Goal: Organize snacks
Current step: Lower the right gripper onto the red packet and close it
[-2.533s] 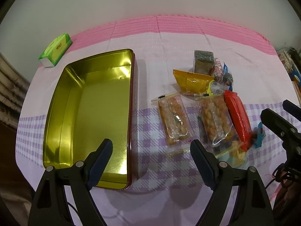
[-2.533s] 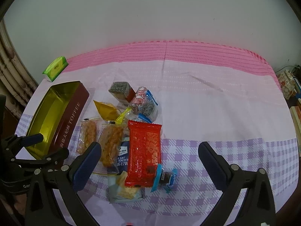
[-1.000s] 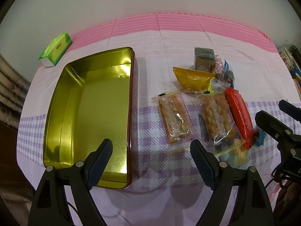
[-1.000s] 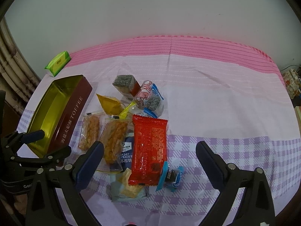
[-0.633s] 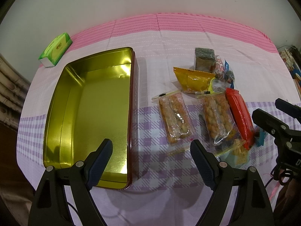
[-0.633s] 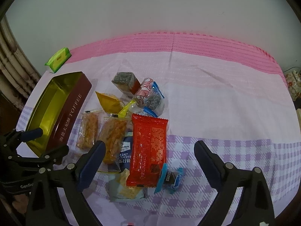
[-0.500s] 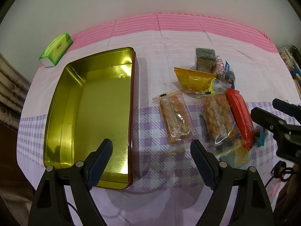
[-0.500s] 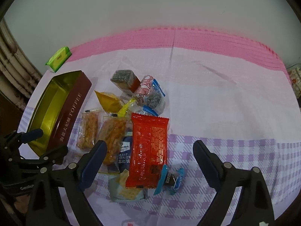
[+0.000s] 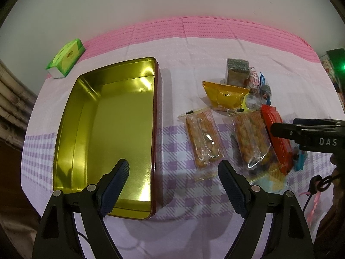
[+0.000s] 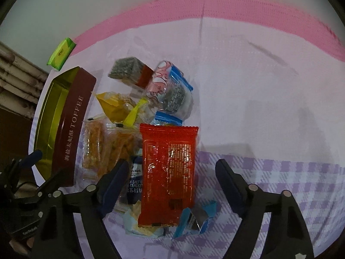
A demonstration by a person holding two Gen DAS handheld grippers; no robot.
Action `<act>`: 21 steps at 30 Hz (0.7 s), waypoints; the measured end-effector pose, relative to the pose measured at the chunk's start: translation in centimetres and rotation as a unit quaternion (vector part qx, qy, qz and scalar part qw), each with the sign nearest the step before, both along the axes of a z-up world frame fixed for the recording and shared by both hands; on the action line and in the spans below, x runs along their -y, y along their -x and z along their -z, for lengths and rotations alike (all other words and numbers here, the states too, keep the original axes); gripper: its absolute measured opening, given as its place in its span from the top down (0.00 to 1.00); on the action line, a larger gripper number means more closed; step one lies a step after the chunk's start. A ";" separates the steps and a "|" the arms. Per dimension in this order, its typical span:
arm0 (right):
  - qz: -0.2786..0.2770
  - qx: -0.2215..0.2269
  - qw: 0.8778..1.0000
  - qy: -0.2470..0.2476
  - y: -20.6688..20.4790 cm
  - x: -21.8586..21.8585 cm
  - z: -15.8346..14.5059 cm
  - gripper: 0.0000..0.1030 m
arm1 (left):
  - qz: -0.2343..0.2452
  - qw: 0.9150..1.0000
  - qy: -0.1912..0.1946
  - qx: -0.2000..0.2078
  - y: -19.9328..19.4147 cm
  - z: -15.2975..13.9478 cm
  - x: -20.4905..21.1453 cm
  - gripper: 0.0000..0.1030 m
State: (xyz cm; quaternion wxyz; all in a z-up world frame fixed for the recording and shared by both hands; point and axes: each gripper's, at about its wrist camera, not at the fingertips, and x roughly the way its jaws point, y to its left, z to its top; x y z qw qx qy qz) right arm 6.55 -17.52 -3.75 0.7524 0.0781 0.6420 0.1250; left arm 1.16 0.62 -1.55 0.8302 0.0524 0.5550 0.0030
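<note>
an open gold-lined toffee tin (image 9: 112,129) is lying empty on the desk. to its right a heap of snack packets is lying flat: a long red packet (image 10: 169,170) is resting on top, two clear packs of orange crackers (image 9: 203,138) are sitting beside it.

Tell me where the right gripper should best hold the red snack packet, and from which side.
Probably across the red snack packet, from above: it lies flat atop other snacks, and the open right gripper already straddles its long side edges.
</note>
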 end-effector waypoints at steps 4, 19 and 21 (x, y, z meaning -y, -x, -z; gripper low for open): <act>-0.001 -0.013 1.000 -0.008 -0.2 0.2 0.7 0.30 | 0.000 1.000 0.000 -0.001 -0.2 0.0 0.0 0.18; -0.018 -0.001 1.000 -0.010 0.5 -0.7 0.7 0.59 | 0.009 1.000 -0.009 -0.008 -1.0 0.3 1.3 0.18; -0.019 0.006 1.000 -0.003 0.5 -1.1 0.6 0.60 | 0.011 1.000 -0.008 -0.009 -1.1 0.4 1.5 0.18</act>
